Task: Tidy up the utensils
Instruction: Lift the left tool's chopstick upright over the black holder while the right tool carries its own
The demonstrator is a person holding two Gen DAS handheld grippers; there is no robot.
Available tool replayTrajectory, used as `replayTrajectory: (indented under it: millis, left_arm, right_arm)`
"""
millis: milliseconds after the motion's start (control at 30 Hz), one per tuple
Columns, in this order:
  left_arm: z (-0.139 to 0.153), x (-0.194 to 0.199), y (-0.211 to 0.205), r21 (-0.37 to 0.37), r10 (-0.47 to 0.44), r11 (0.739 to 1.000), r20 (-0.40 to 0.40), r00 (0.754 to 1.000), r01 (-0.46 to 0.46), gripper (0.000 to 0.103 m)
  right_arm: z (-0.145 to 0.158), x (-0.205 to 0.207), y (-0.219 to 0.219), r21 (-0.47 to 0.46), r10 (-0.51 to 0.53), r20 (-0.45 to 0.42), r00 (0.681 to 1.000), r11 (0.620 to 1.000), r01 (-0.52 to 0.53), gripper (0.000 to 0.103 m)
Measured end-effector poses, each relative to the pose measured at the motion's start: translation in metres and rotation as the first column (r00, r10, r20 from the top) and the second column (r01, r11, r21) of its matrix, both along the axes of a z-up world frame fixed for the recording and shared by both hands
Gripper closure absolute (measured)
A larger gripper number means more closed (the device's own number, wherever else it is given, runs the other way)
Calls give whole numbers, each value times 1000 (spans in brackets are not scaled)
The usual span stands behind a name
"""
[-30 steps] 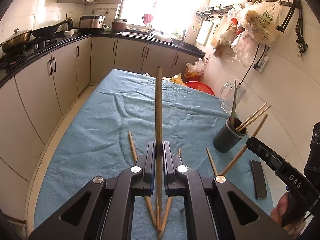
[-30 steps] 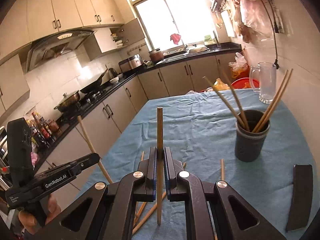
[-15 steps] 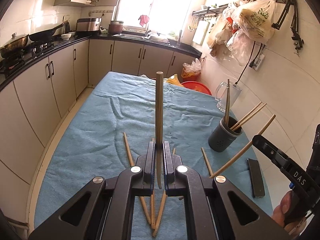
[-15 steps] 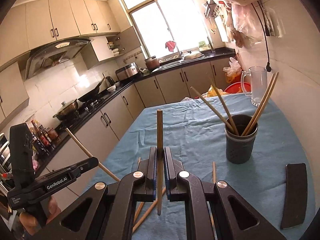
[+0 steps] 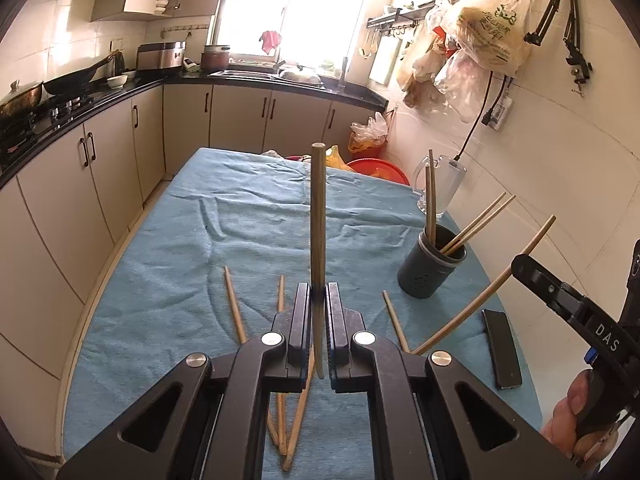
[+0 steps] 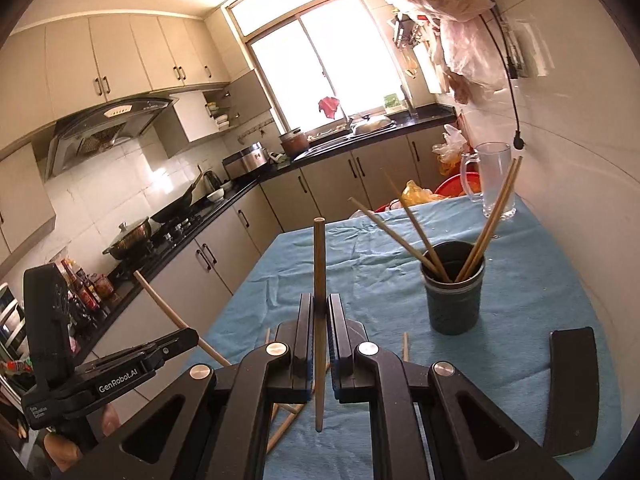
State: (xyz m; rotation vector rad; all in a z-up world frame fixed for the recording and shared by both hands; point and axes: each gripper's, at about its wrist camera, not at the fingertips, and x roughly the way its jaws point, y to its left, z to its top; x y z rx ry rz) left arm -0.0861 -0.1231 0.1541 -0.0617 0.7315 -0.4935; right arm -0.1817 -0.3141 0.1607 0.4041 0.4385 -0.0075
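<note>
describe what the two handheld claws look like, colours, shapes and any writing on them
Both are matte black. Each claw, left claw and right claw, has two flat parallel fingers on angular arms with triangular cut-outs and round silver pivot bolts. Seen from the other camera, the left claw's body carries white "GenRobot.AI" lettering, the right one white "DAS". A bare hand grips the right claw's handle; no sleeves or cables are visible.

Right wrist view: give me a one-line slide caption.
Right gripper clamps one upright wooden chopstick above the blue tablecloth, near the dark cylindrical holder with four chopsticks.
</note>
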Motion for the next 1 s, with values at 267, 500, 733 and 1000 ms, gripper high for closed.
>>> replayTrajectory:
  millis: [267,500,733,1000]
  left_arm:
    - [3,-2,-15,18,-18,1000,4,1000,18,97]
    - [4,-5,-34,46,-43,998,9,999,42,97]
    - [6,-8,-56,82,-68,994,17,998,67,97]
    - [9,-14,-81,112,-98,989,26,995,94,97]
  right_arm:
    - [1,-14,-20,28,-41,20,999,999,41,96]
    - [-1,-24,-38,52,-69,30,997,996,67,96]
    - [-2,-34,-53,80,-91,44,995,993,88,96]
    - [-5,-49,-71,107,-115,57,992,988,108,96]
